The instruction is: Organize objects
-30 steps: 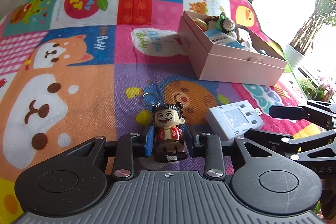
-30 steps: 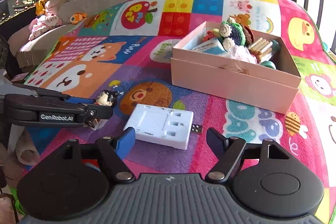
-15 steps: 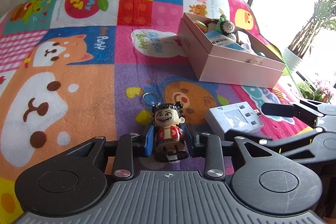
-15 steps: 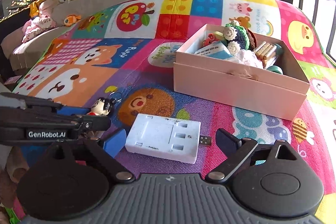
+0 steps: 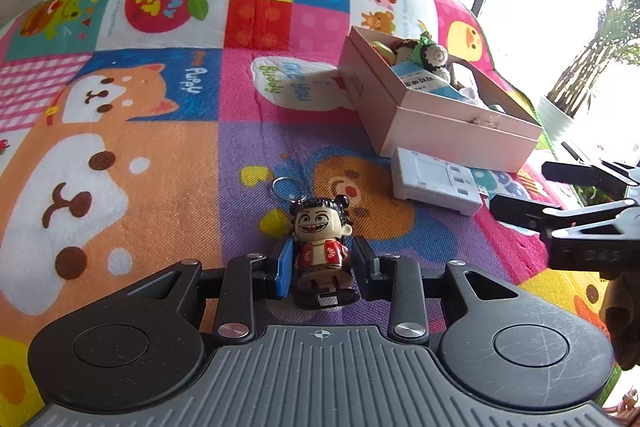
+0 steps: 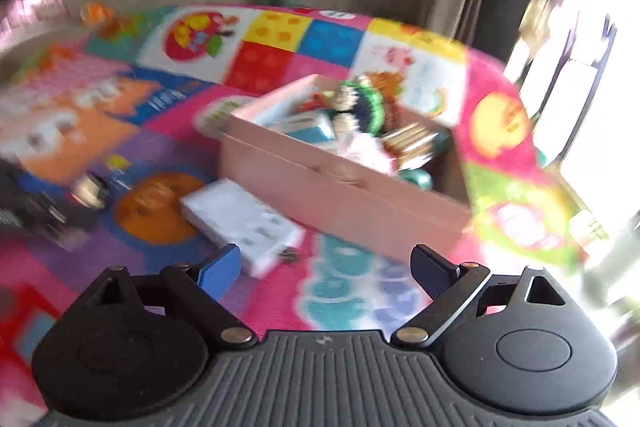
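Note:
My left gripper [image 5: 320,259] is shut on a small big-headed figurine [image 5: 320,247] with a key ring, standing on the colourful play mat [image 5: 160,155]. A white plug-in device [image 5: 436,183] lies flat on the mat, close against the front of the pink box [image 5: 452,123]. My right gripper [image 6: 326,267] is open, with only mat between its fingers. The white device [image 6: 240,219] sits just ahead of its left blue pad [image 6: 220,271]. The right wrist view is blurred. In the left wrist view the right gripper [image 5: 518,187] comes in from the right edge.
The open pink box [image 6: 344,195] holds several items: a crocheted doll, a blue carton, gold sticks. A beige sofa edge with small toys runs behind the mat. A potted plant [image 5: 560,107] and a bright window are at the right.
The right gripper's jaws opened wider and it swung right, leaving the white device, which now lies farther away, turned and close to the box. The left gripper and figurine stayed still.

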Action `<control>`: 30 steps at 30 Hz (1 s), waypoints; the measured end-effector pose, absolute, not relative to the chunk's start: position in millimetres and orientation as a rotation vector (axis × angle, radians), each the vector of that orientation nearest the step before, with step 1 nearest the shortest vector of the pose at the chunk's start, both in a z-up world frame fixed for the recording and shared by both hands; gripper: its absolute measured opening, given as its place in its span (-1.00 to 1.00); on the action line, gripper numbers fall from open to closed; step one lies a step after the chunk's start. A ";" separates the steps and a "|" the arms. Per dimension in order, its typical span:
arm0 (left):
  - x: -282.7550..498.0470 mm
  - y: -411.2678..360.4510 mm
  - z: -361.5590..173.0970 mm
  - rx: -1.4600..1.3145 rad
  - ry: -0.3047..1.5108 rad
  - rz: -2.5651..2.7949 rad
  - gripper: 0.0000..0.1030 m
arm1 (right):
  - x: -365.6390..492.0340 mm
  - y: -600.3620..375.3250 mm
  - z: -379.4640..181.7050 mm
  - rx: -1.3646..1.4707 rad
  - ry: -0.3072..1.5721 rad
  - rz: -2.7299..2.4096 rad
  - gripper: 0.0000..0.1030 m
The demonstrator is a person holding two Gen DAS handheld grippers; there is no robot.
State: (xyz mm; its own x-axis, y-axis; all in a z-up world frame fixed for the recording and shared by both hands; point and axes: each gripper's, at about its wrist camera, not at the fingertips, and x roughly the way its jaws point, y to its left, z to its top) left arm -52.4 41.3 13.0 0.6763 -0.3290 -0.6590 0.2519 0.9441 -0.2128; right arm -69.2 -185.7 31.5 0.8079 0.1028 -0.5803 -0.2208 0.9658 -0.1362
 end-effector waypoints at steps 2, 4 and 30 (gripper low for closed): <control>-52.8 41.0 12.9 -0.104 0.761 -0.329 -0.32 | -65.2 -183.4 37.3 -0.144 0.629 0.275 0.80; -53.2 41.8 12.2 -0.106 0.758 -0.331 -0.32 | -59.1 -171.9 38.4 -0.199 0.607 0.324 0.80; -56.7 26.9 48.5 -0.091 0.747 -0.449 -0.34 | -76.2 -211.0 61.3 -0.089 0.651 0.467 -0.08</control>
